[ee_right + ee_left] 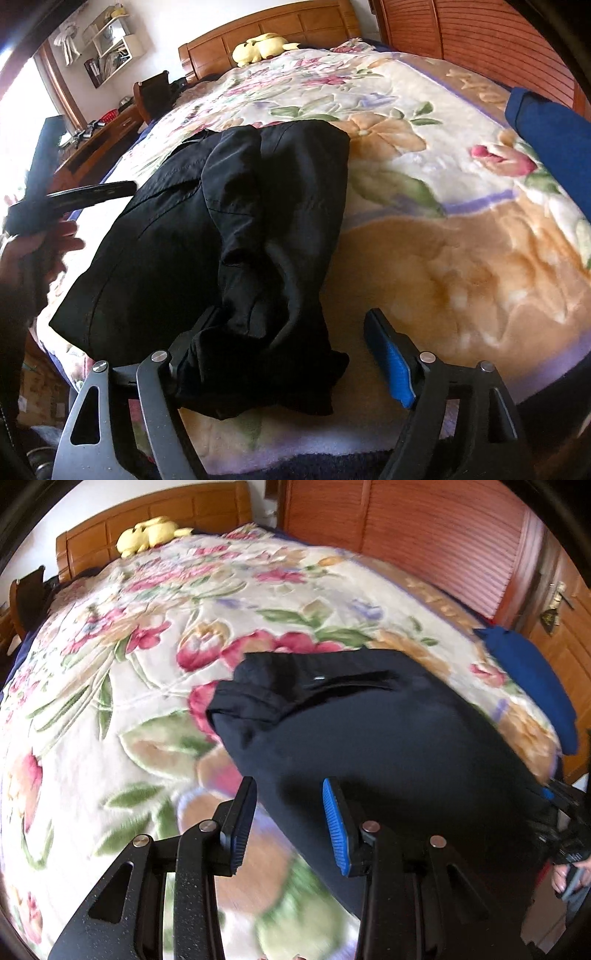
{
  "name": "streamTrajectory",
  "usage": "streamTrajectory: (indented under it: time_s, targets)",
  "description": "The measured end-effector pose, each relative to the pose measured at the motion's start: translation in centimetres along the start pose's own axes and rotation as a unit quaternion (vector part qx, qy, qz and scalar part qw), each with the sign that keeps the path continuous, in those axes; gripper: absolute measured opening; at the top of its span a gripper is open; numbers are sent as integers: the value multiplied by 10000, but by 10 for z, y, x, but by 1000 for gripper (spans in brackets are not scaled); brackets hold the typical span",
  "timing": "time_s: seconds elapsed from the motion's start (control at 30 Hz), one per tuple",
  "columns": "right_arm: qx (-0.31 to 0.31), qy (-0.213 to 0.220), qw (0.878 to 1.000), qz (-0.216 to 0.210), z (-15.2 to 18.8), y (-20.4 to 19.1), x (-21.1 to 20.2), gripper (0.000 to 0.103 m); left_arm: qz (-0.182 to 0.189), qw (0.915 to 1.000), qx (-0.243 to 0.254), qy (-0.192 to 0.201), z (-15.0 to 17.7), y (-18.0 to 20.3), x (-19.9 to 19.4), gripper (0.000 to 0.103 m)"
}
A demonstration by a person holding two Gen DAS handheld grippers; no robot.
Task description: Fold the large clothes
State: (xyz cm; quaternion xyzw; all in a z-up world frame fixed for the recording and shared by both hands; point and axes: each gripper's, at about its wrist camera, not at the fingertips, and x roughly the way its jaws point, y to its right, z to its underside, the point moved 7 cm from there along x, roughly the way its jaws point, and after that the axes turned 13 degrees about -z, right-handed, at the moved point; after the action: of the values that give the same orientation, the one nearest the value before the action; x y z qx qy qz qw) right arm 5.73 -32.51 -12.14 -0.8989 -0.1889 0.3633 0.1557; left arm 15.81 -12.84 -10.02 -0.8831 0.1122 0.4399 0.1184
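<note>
Fingers first: on my left gripper they stand partly apart with nothing between them, hovering over the near left edge of the black garment, one pad above the floral blanket and the blue pad over the cloth. Whether either brushes the fabric I cannot tell; the view is blurred there.

Moving right, the garment lies near the foot of the bed, on the blanket, already doubled into a rough long block with a zipper line showing across its far end. Its layers look lumpy rather than flat, and a rumpled end bunches toward me.

Further right, my right gripper has its fingers spread wide. That bunched end sits between them and drapes over the left finger, but the blue pad stands clear of it, so nothing is clamped.

Beyond, a blue cloth rests at the bed's right edge, and a yellow plush toy sits by the headboard.

By my judgement the first folds are in; smoothing and a final fold across the length remain.
</note>
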Motion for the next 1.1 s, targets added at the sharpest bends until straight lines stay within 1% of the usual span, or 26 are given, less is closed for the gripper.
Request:
streamTrajectory:
  time_s: [0.13, 0.17, 0.2, 0.23, 0.27, 0.3, 0.33, 0.37, 0.4, 0.43, 0.47, 0.53, 0.73, 0.83, 0.93, 1.07, 1.1]
  targets:
    - [18, 2, 10000, -95, 1, 3, 1, 82, -194, 9996, -93, -175, -9, -14, 34, 39]
    - [7, 1, 9999, -110, 1, 4, 2, 83, -190, 9995, -129, -222, -11, -16, 42, 43]
    - [3, 0, 9999, -117, 0, 4, 3, 83, -255, 9992, -153, -266, -13, -19, 48, 63]
    - [-1, -10, 9999, -120, 0, 5, 5, 83, -388, 9987, -176, -283, -15, -23, 53, 79]
    - [-8, -15, 9999, -129, 0, 6, 6, 84, -465, 9983, -200, -284, -18, -28, 58, 84]
    - [-17, -14, 9999, -141, 0, 5, 6, 85, -411, 9984, -244, -309, -19, -30, 61, 84]
    - [-22, -9, 9999, -157, 0, 5, 6, 85, -262, 9985, -325, -367, -20, -33, 65, 85]
    - [-27, -6, 9998, -173, 0, 6, 7, 85, -213, 9984, -360, -392, -21, -35, 68, 89]
    - [-30, -1, 9998, -188, 0, 6, 8, 86, -257, 9982, -370, -384, -22, -38, 71, 96]
    - [-34, 3, 9998, -205, 0, 7, 9, 86, -286, 9981, -376, -384, -24, -40, 72, 99]
    - [-38, 2, 9998, -216, 0, 8, 10, 87, -256, 9980, -418, -401, -25, -42, 74, 101]
    - [-60, -2, 9998, -208, 0, 8, 11, 87, -145, 9975, -545, -419, -30, -48, 76, 101]
    - [-88, 26, 9998, -180, 0, 7, 13, 88, -274, 9974, -604, -286, -48, -60, 74, 101]
    - [-90, 33, 9998, -158, 1, 6, 13, 88, -308, 9972, -587, -334, -54, -64, 80, 101]
    - [-79, 45, 9999, -138, 2, 5, 13, 88, -370, 9967, -572, -434, -53, -65, 90, 101]
    - [-55, 59, 9999, -124, 2, 5, 13, 88, -277, 9965, -585, -520, -49, -61, 98, 100]
    - [-58, 65, 9999, -123, 1, 6, 13, 88, -272, 9965, -580, -531, -48, -60, 99, 98]
